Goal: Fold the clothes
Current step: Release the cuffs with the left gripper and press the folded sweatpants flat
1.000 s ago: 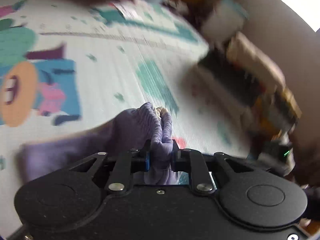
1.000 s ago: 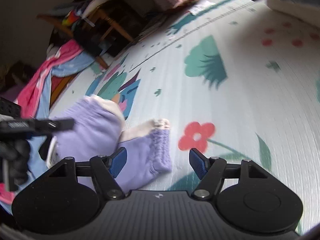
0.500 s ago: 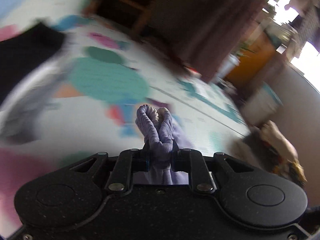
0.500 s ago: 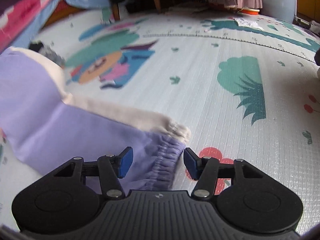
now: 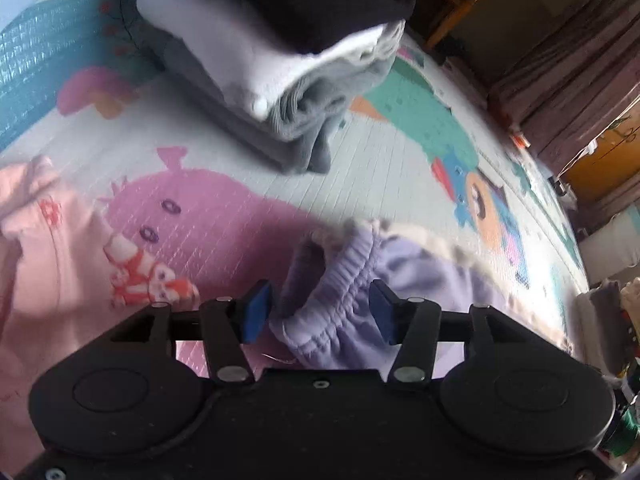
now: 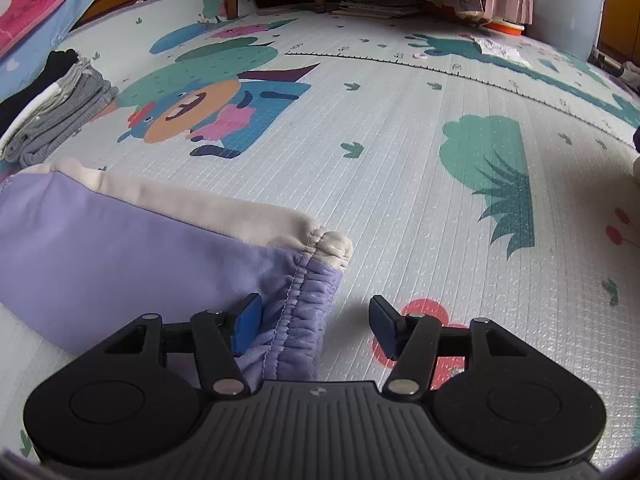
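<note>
Both tools stand with their blue pads apart: the left tool (image 5: 318,312) has the gathered elastic waistband loose between its fingers, and the right tool (image 6: 316,324) sits with the cuffed hem against its left pad only, nothing clamped. By my reading, a fold of the purple trousers (image 6: 120,256) is just laid and the grips are let go; the next move calls for taking hold again at the folded edge, or smoothing the cloth flat before another fold.

Largest is the play mat (image 6: 400,140) on the floor, ribbed foam printed with cartoon animals and plants. On it lie the trousers, soft lilac jersey with a cream side stripe and ruched elastic ends. Near them sits a folded stack (image 5: 280,60) of thick grey, white and black knitwear, squared but bulging at its edge. Beside the left tool lies a pale pink garment (image 5: 44,264), thin and crumpled.
</note>
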Tool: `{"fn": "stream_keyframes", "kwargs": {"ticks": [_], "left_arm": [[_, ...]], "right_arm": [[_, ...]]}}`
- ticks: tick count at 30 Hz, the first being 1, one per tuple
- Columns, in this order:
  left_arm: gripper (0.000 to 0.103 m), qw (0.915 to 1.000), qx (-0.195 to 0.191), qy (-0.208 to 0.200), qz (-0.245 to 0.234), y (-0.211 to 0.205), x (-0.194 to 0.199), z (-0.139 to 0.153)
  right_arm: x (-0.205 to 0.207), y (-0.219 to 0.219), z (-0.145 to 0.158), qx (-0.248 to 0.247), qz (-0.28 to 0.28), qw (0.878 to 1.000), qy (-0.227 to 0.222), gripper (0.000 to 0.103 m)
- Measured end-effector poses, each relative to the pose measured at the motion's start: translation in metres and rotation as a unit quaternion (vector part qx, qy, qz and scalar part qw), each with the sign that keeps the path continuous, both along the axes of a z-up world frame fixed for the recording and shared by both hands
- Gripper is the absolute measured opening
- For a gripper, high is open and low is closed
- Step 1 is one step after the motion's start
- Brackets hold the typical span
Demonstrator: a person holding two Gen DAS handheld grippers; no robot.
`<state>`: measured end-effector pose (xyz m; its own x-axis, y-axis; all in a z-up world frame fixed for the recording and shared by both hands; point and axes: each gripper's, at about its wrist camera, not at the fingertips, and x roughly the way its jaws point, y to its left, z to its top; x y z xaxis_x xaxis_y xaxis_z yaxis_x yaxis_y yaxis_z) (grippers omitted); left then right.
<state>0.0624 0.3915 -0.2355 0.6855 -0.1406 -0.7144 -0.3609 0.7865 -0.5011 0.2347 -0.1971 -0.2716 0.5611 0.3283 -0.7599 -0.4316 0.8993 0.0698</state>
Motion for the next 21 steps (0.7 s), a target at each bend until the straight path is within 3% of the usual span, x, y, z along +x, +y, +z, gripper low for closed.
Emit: {"fn": "stream_keyframes", "kwargs": {"ticks": [2, 3, 4, 5, 6, 9, 10, 13, 16, 19, 21], "left_arm": [[0.054, 0.9993, 0.035, 0.007, -0.008, -0.005, 0.008, 0.006], [0.054, 0.9952, 0.093, 0.004, -0.029, -0.016, 0.012, 0.017], [0.053, 0.986, 0.158, 0.0, -0.053, -0.028, 0.015, 0.028], [0.053, 0.9703, 0.224, -0.011, -0.091, -0.05, 0.02, 0.041], [0.053, 0.9577, 0.256, -0.03, -0.128, -0.068, 0.023, 0.048], [0.053, 0.948, 0.205, -0.076, -0.231, -0.126, 0.05, 0.045], [0.053, 0.9401, 0.194, -0.089, -0.266, -0.147, 0.059, 0.039], [0.053, 0.9246, 0.18, -0.11, -0.317, -0.195, 0.093, 0.018], [0.05, 0.931, 0.189, -0.061, -0.306, -0.201, 0.129, -0.012], [0.045, 0.9172, 0.224, -0.049, -0.326, -0.199, 0.139, -0.006], [0.045, 0.9222, 0.21, -0.067, -0.318, -0.197, 0.14, 0.003]], "right_arm": [[-0.007, 0.009, 0.009, -0.027, 0.007, 0.999, -0.045, 0.058], [-0.011, 0.015, 0.014, -0.038, 0.017, 0.997, -0.07, 0.058], [-0.015, 0.022, 0.018, -0.045, 0.034, 0.994, -0.092, 0.058], [-0.017, 0.029, 0.021, -0.045, 0.056, 0.992, -0.101, 0.058], [-0.018, 0.037, 0.023, -0.042, 0.078, 0.991, -0.104, 0.057], [-0.019, 0.06, 0.02, -0.029, 0.142, 0.985, -0.092, 0.057], [-0.018, 0.066, 0.016, -0.022, 0.157, 0.984, -0.08, 0.057], [-0.006, 0.07, 0.003, -0.024, 0.152, 0.987, -0.049, 0.057], [0.013, 0.048, -0.001, 0.001, 0.115, 0.993, -0.026, 0.047], [0.016, 0.035, 0.002, 0.011, 0.098, 0.995, -0.018, 0.039], [0.016, 0.031, 0.003, 0.022, 0.089, 0.996, -0.016, 0.041]]}}
